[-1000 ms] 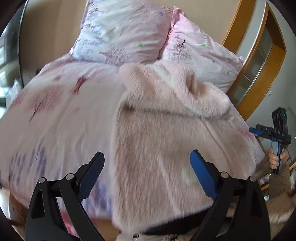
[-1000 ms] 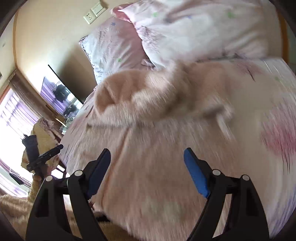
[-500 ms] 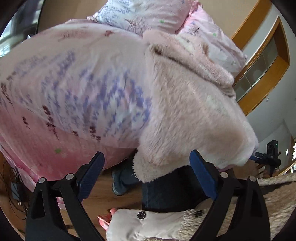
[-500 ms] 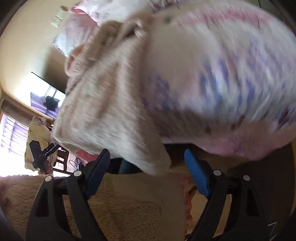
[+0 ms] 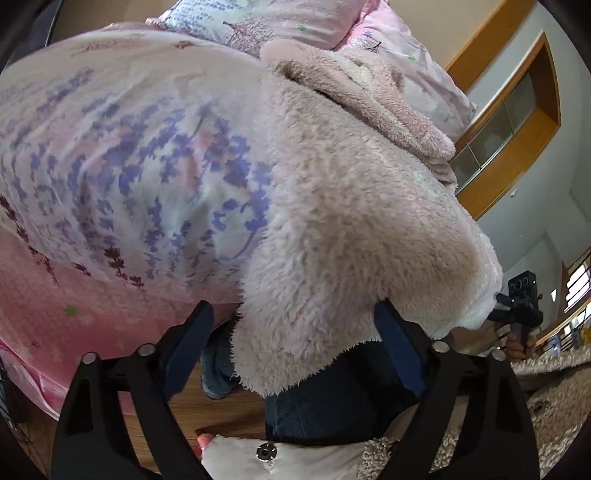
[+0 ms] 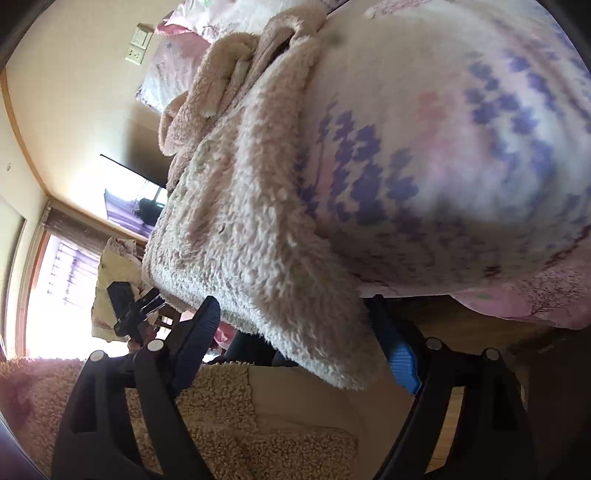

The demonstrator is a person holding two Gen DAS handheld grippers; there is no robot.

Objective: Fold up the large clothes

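A large fluffy pink garment [image 5: 343,206] lies lengthwise on the bed, its hem hanging over the foot edge. It also shows in the right wrist view [image 6: 255,229]. My left gripper [image 5: 291,347] is open, its jaws either side of the hem's left corner, below the bed edge. My right gripper [image 6: 295,339] is open, its jaws either side of the hem's right corner. In the left wrist view the right gripper [image 5: 517,310] shows by the far hem corner. In the right wrist view the left gripper [image 6: 129,306] shows at the left.
The bed has a pink floral cover [image 5: 122,166] and two pillows [image 5: 295,26] at the head. Wooden floor [image 5: 218,413] lies below. The person's dark trousers [image 5: 332,402] and beige fleece top [image 6: 229,417] are close under the grippers. A wooden cabinet [image 5: 517,122] stands at the right.
Both grippers have dropped from above the garment down to the foot of the bed and closed in on the hanging hem. Both stay open.
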